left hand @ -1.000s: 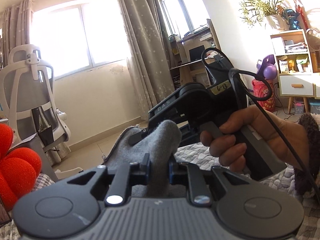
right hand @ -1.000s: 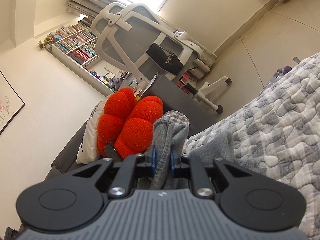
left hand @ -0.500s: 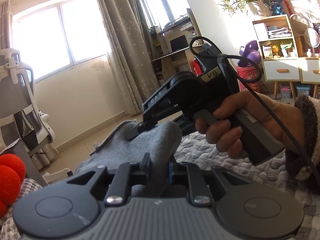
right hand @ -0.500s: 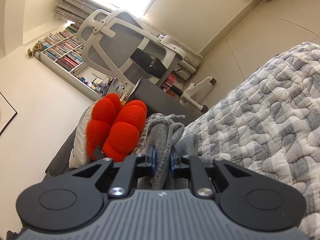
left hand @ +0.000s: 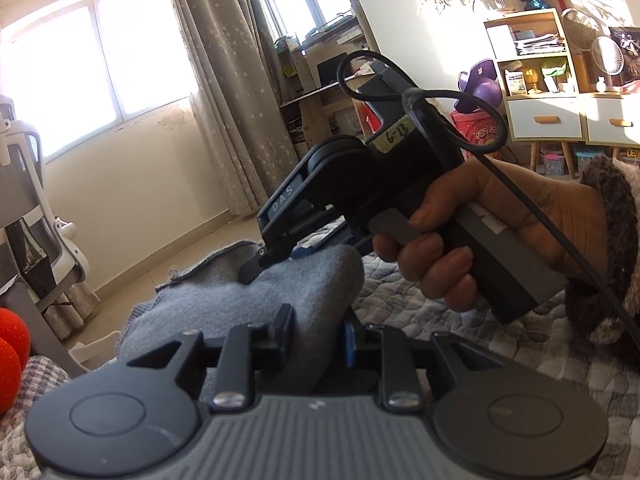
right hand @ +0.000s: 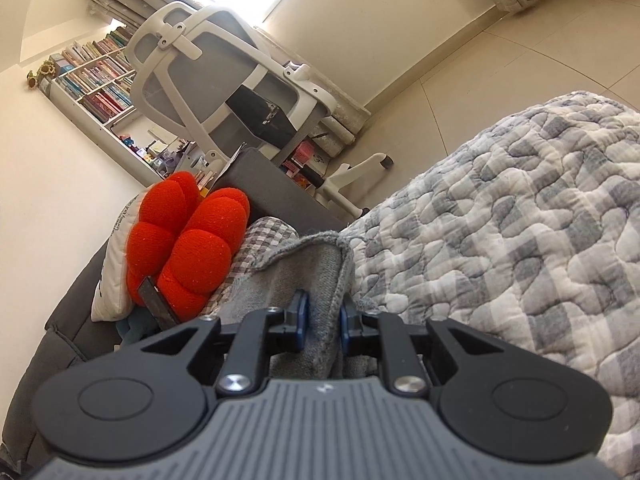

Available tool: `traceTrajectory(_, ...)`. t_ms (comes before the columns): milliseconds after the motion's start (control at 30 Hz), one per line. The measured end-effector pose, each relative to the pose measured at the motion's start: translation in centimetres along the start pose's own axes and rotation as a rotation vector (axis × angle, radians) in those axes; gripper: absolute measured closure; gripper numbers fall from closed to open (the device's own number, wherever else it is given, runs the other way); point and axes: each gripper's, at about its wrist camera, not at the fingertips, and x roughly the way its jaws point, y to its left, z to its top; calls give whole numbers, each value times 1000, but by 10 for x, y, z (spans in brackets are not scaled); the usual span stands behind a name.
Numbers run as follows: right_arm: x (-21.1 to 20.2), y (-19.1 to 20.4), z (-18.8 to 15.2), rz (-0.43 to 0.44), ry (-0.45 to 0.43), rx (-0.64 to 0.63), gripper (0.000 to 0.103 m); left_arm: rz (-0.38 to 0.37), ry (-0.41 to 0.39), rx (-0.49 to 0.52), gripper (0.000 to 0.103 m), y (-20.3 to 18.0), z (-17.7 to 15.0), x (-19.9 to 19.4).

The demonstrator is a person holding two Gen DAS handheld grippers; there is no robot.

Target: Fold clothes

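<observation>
Left wrist view shows the left gripper (left hand: 316,336) clamped on a thick fold of the grey knit garment (left hand: 256,300), soft and fuzzy, bunched over the quilted bedspread (left hand: 520,356) near its edge. Just beyond, the right gripper (left hand: 276,256), held in a hand (left hand: 492,232), pinches the same cloth; its own view shows a frayed hem (right hand: 304,246) beside a red cushion (right hand: 188,240).

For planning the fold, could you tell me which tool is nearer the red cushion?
Probably right: the right tool has the red cushion close ahead on its left; for the left tool it lies off at the view's far left edge.
</observation>
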Motion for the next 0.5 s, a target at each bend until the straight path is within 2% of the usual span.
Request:
traceTrajectory(67, -4, 4, -2, -19, -10, -14, 77, -3, -1, 8, 68, -2, 0, -1)
traceTrajectory(133, -11, 10, -5, -41, -29, -35, 67, -5, -2, 16, 65, -3, 1, -1)
traceTrajectory(200, -18, 16, -8, -61, -50, -60, 63, -8, -6, 9, 62, -3, 1, -4)
traceTrajectory(300, -29, 26, -14, -79, -76, -92, 63, -19, -20, -17, 59, 0, 3, -10)
traceTrajectory(500, -49, 48, -26, -128, -141, -191, 63, -33, -77, -61, 46, 9, 8, -32)
